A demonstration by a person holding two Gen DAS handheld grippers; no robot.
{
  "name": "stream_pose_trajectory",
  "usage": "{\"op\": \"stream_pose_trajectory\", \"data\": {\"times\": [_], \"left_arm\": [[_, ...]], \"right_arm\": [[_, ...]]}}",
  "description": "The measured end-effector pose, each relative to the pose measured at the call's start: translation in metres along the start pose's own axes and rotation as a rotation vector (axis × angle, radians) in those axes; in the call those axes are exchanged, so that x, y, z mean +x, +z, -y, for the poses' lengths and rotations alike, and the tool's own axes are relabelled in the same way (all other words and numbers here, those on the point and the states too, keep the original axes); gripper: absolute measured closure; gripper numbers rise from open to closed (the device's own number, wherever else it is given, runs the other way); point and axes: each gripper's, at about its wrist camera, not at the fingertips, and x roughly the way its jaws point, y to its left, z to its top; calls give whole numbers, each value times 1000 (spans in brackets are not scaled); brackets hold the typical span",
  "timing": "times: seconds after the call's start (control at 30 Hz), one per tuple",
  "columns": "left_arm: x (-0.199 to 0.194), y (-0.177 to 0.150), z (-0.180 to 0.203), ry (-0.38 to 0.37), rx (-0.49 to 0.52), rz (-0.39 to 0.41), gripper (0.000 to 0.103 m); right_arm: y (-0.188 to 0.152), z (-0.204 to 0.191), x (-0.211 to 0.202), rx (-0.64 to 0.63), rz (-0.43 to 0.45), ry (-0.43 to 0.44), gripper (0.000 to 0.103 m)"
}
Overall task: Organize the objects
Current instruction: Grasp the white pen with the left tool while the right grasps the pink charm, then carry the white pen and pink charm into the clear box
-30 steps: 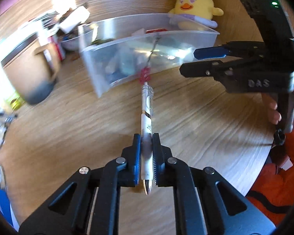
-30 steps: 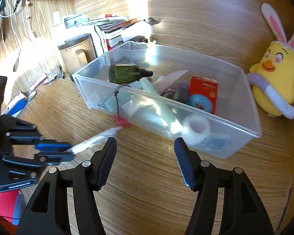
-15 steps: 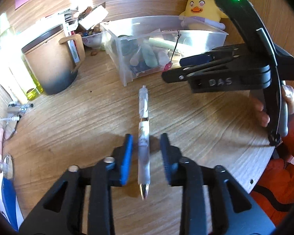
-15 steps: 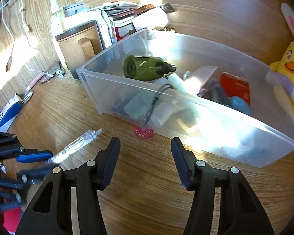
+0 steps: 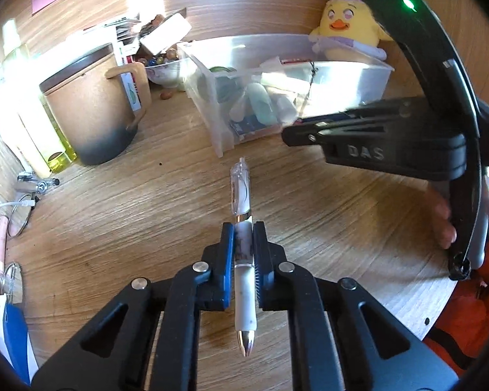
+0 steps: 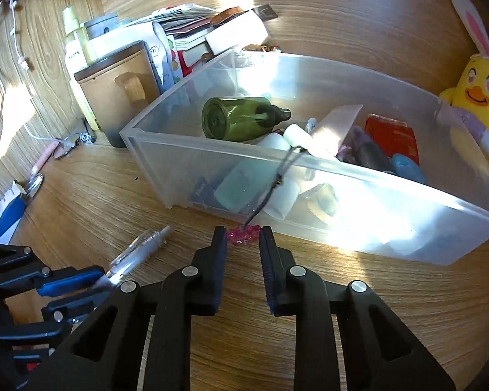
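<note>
My left gripper (image 5: 243,232) is shut on a clear-and-white pen (image 5: 242,215), its clear end pointing toward a clear plastic bin (image 5: 371,75). The pen also shows in the right wrist view (image 6: 137,251), held by the left gripper (image 6: 91,282). My right gripper (image 6: 243,238) is partly open, its tips on either side of a pink charm (image 6: 244,235) lying on the desk. The charm's dark cord (image 6: 277,182) runs up over the bin's front wall (image 6: 358,195). The bin holds a green bottle (image 6: 241,119), a red box and several small items.
A brown lidded mug (image 5: 91,104) stands left of the bin, with yellow bottles (image 5: 22,97) beside it. A yellow plush chick (image 5: 348,26) sits behind the bin. Books and boxes are stacked at the back (image 6: 212,29). Keys, rings and a cable (image 5: 19,202) lie at the left edge.
My left gripper opened around the pen half a second ago and has shut on it again. My right gripper has narrowed and moved in around the pink charm.
</note>
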Motion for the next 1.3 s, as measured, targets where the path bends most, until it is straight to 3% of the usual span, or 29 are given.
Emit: {"op": "stream_pose_trajectory", "data": {"times": [0.6, 1.03, 1.3], "left_arm": [[-39, 18, 15, -32, -21, 107, 93], [-63, 56, 28, -64, -21, 226, 93], [-50, 91, 23, -44, -38, 253, 93]], "right_arm": [[-12, 31, -64, 22, 128, -27, 85], [14, 49, -93, 11, 232, -49, 85], [40, 72, -90, 15, 245, -63, 85]]}}
